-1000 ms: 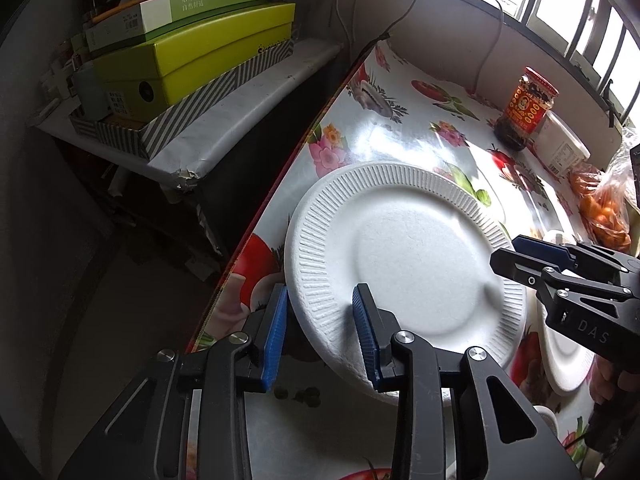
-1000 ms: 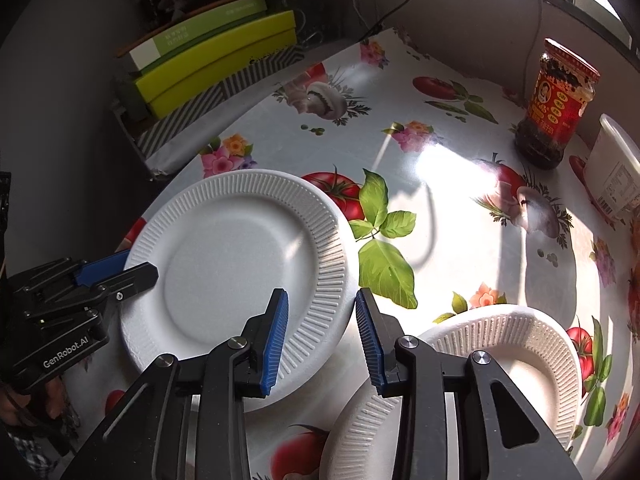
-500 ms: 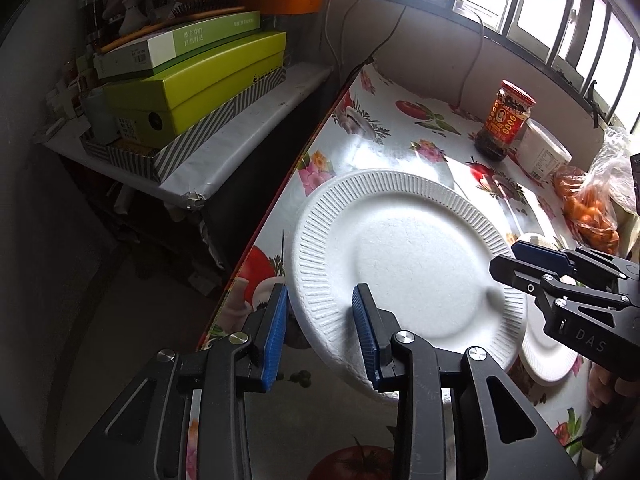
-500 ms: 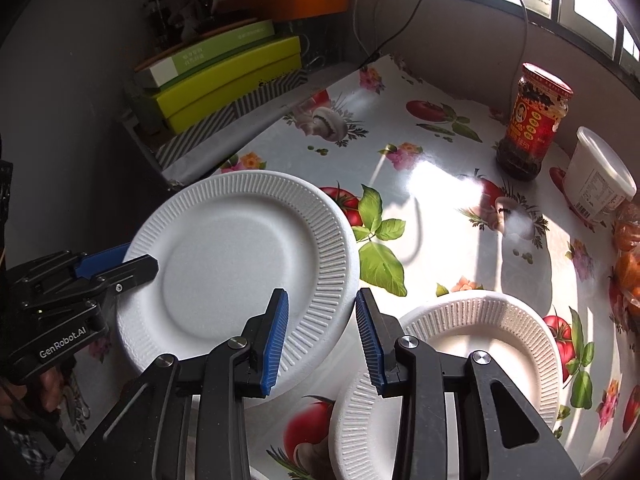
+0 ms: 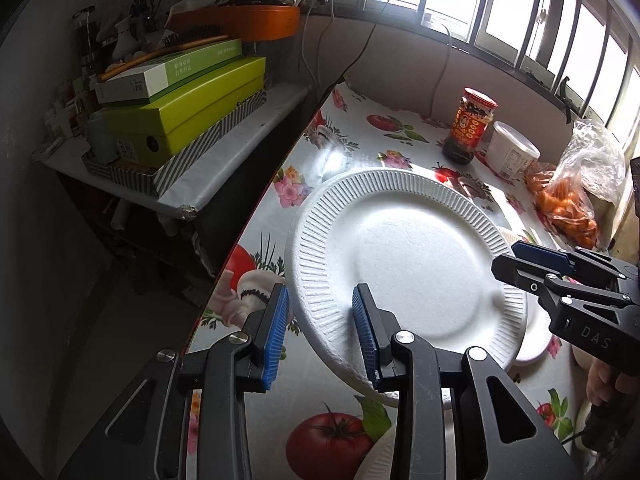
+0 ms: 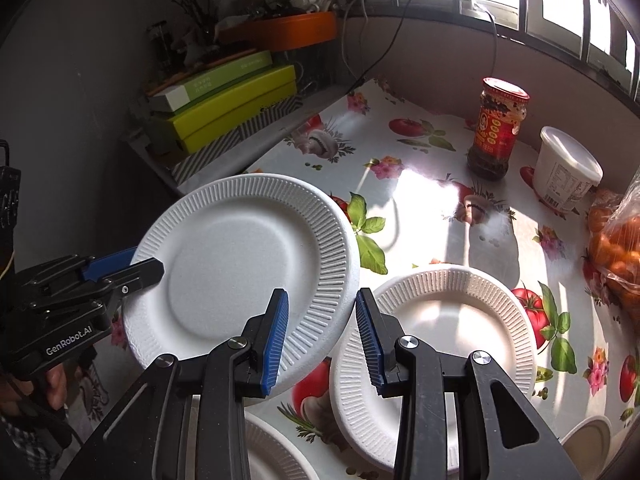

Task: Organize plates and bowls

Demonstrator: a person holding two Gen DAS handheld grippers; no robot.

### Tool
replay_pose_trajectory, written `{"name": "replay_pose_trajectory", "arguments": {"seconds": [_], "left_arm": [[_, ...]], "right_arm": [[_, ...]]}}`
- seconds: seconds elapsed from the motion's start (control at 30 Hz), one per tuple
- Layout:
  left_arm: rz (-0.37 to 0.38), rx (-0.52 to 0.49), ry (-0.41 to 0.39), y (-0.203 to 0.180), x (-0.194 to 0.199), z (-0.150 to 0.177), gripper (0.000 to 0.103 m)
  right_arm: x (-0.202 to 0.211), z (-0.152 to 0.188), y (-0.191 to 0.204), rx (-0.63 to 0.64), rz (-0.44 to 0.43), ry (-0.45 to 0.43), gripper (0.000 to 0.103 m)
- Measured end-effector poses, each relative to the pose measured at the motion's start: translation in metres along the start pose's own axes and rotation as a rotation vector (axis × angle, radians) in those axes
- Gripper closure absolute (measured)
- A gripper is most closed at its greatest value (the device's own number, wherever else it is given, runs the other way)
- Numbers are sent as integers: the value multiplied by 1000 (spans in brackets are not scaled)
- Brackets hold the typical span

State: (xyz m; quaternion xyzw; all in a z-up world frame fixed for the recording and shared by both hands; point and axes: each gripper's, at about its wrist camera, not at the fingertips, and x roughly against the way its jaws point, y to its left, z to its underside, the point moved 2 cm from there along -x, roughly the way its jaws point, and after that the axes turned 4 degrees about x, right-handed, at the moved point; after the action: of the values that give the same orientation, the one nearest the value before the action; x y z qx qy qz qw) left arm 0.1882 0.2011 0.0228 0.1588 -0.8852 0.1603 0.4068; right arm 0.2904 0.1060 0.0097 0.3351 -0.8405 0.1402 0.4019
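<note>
together both hand-held grippers [image 6: 318,330] [image 5: 320,330] hold one white plate [image 6: 240,264] aloft.

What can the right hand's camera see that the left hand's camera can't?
Only the right wrist view shows a second white plate lying fully in sight on the table, plus another plate's edge at the bottom and a small white bowl in the corner.

Only the left wrist view shows the dark floor beside the table.

Both show the lifted plate gripped at opposite rims by the left gripper and right gripper, the red jar, the white tub and the bag of oranges.
</note>
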Motion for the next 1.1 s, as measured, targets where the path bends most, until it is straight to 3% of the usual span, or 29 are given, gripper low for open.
{"name": "replay_pose_trajectory", "arguments": {"seconds": [0.5,1.1], "left_arm": [[36,-28,-22,-11,36,36,68],[77,-65,-2,-22,53,90,68]], "right_arm": [[44,41,12,-13,14,-37,69],[68,105,20,-63,29,-32,69]]}}
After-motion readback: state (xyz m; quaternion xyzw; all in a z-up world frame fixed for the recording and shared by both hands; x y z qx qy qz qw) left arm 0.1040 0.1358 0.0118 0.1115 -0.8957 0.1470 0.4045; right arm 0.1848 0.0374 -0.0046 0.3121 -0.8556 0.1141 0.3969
